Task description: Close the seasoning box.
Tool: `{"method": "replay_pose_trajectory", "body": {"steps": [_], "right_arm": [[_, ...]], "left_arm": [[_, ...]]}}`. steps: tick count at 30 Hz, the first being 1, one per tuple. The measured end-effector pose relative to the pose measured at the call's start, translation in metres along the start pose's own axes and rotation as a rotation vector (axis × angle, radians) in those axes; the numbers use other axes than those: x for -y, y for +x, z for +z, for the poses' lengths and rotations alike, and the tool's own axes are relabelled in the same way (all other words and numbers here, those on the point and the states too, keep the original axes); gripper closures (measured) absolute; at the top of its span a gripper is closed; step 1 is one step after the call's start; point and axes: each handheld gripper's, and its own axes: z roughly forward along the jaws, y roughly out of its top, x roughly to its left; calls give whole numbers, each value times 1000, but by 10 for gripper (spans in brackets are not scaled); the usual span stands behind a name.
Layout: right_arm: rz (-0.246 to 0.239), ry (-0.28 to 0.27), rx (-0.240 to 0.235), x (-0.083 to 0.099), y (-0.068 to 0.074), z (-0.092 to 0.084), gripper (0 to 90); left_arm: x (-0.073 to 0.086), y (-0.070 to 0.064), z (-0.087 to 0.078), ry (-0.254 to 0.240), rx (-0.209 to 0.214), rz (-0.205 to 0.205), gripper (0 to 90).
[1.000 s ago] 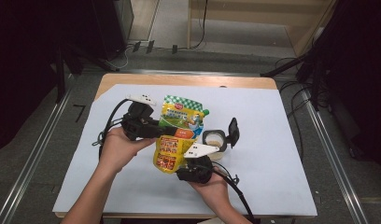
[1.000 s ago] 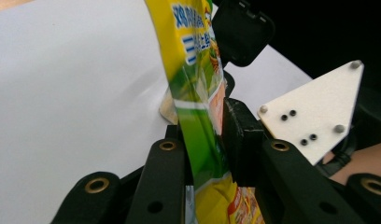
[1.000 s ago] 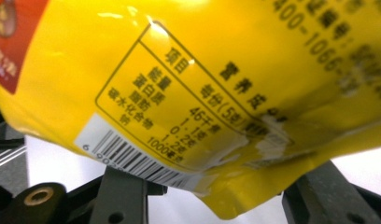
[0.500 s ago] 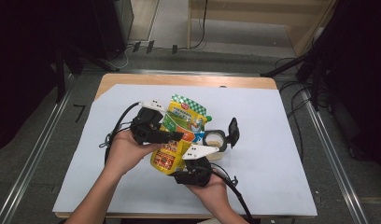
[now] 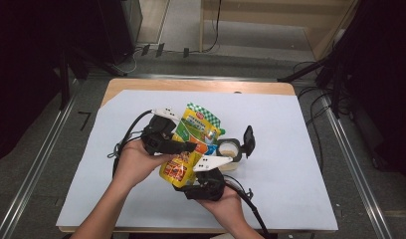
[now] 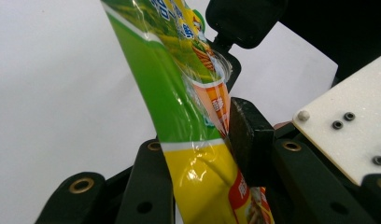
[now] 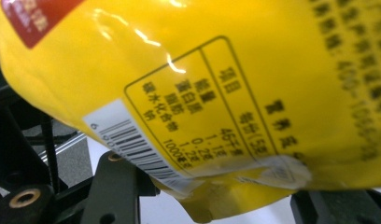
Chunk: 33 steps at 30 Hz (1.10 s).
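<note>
Left gripper (image 5: 189, 147) clamped across middle of pouch (image 5: 198, 124), jaws just eased slightly wider. Right gripper (image 5: 191, 180) loose around pouch's bottom corner, jaws just opening, not pressing. Pouch lifted, tilted over table (image 5: 300, 164), beside open-lidded container (image 5: 229, 149). Probably mid-handover; opening and pouring judged still ahead. Count: one pouch, one container, two grippers.

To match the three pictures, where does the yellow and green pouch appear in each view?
High view: the pouch is at the centre, between both grippers.
Left gripper view: it runs slanted from top centre to bottom centre.
Right gripper view: its yellow back spans the frame.
Shared landmark: the white table cover.
</note>
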Motion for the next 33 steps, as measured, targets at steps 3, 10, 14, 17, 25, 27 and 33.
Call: {"method": "replay_pose_trajectory", "body": {"steps": [3, 10, 14, 17, 25, 27, 33], "right_arm": [[-6, -1, -1, 0, 3, -1, 524], [-14, 0, 1, -1, 8, -2, 528], [-10, -6, 0, -1, 9, -3, 529], [-4, -3, -1, -1, 10, -4, 530], [17, -3, -13, -1, 11, -5, 534], [22, 1, -18, -1, 11, -5, 536], [32, 11, -21, 0, 12, -4, 539]], "left_arm": [[-1, -2, 2, 4, -1, 2, 712], [-2, -5, 5, 16, 1, 8, 716], [-3, -6, 6, 14, 11, 4, 721], [-4, -6, 6, 16, 16, -7, 726], [-6, -9, 10, 34, 9, -2, 724], [-7, -9, 12, 47, 7, 0, 724], [-9, -11, 17, 66, 3, -5, 732]]}}
